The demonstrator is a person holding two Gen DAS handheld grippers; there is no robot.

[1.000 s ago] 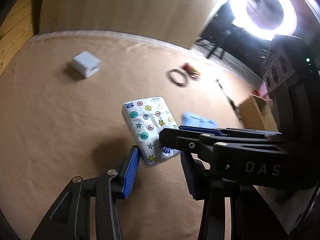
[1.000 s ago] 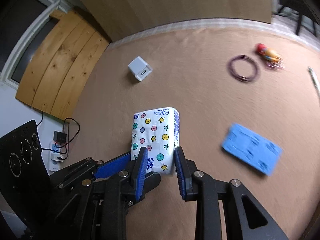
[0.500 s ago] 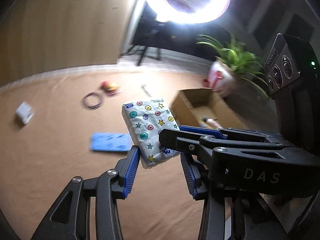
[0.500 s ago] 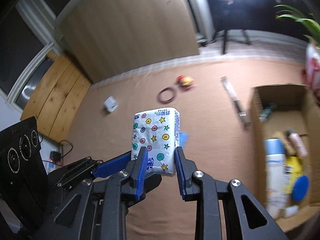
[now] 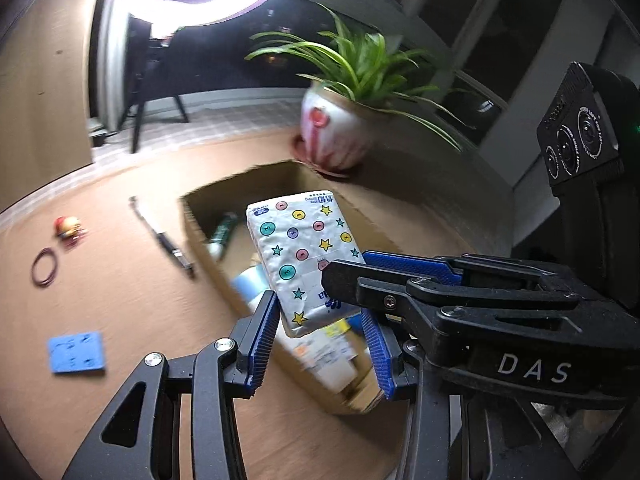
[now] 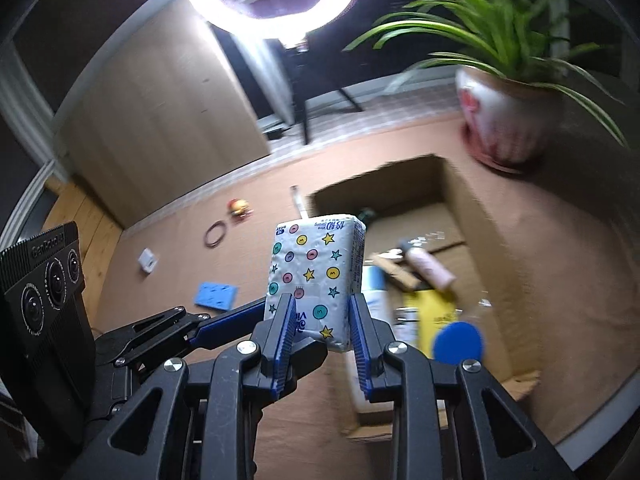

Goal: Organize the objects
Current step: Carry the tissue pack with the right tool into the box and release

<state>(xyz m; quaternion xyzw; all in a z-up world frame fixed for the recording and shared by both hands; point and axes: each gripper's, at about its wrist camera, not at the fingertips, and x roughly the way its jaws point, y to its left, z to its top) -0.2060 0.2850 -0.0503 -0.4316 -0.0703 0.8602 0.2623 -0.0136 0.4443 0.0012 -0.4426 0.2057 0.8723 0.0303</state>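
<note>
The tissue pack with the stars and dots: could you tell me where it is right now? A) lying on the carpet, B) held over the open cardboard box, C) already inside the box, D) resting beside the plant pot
B: the tissue pack sits between the right hand-held gripper pads, above the cardboard box.

The cardboard box [image 6: 472,216] stands open on top, but bottles [image 6: 428,268] and packets crowd its floor. A potted plant [image 6: 508,120] stands just beyond its far corner. The carpet [image 5: 120,288] left of it lies mostly bare.
</note>
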